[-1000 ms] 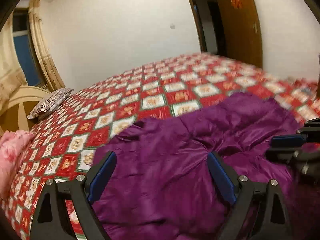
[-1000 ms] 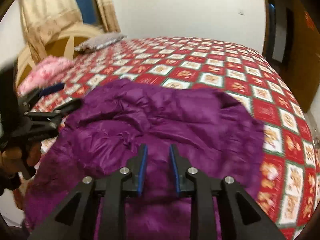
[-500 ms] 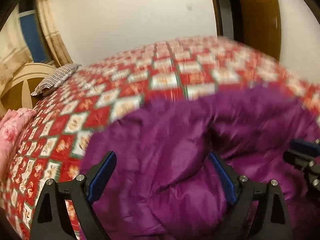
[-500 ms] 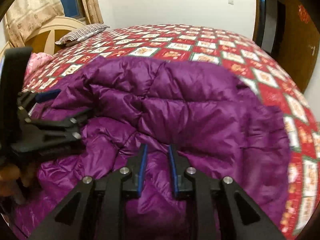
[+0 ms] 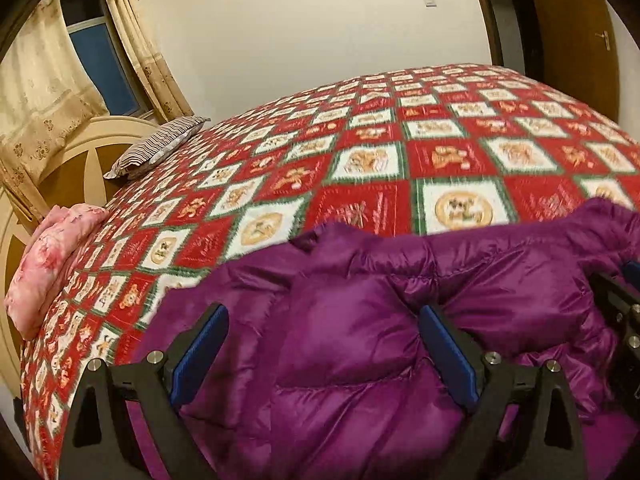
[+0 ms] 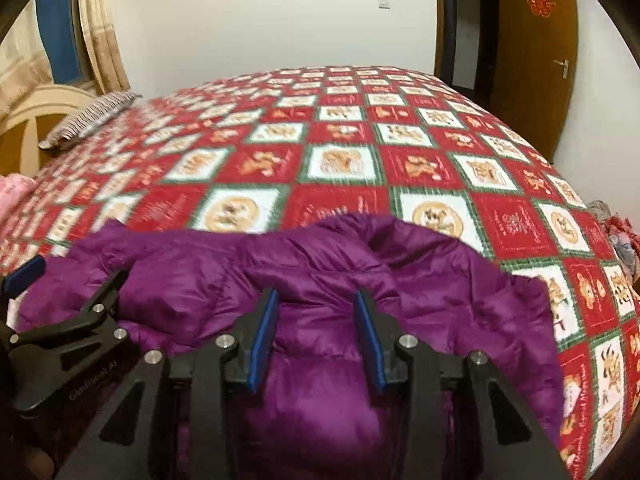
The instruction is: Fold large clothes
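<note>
Lying bunched, purple jacket (image 6: 320,280), checked bedspread (image 6: 400,160)

Left tool (image 5: 324,344): jaws spread wide, blue-padded fingers (image 5: 198,354) well apart, black finger bodies angled outward from the base. Seen from the right wrist view, this tool (image 6: 68,292) sits at the left edge, lying roughly level and pointing rightward, with one blue tip raised above the other finger. Right tool (image 6: 316,332): jaws parted to a moderate gap, noticeably narrower than the left, blue pads (image 6: 264,336) facing each other and near parallel. From the left wrist view, only a portion of the right tool (image 5: 624,312) shows at the right edge, black frame with a blue tip. Both tools point forward, side by side at like height.
</note>
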Demonstrator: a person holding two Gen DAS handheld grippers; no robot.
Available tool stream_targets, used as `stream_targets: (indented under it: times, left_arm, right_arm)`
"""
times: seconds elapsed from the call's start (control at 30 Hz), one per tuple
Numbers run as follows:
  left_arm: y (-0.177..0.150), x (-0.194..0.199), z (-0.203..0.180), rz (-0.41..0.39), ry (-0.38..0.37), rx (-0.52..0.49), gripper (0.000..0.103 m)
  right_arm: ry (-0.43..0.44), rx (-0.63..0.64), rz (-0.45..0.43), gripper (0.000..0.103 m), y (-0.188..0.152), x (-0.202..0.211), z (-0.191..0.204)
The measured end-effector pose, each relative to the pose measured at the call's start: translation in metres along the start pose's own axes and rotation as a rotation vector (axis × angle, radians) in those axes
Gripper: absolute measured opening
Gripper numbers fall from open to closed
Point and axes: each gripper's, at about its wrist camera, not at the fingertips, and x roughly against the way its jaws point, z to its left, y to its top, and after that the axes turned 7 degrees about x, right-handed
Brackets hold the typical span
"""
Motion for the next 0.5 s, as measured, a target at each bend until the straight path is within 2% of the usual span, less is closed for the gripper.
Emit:
stream_targets:
  times: [0.23, 0.5]
  left_arm:
    - [-0.002, -0.012, 0.000, 0.032, 0.000, 0.014, 0.100]
    - [-0.004, -0.012, -0.004, 0.026, 0.018, 0.002, 0.100]
  right_arm:
    - [0.044, -0.040, 0.017, 0.043, -0.003, -0.014, -0.008]
    - [0.021, -0.022, 0.033, 0.044, -0.003, -0.019, -0.003]
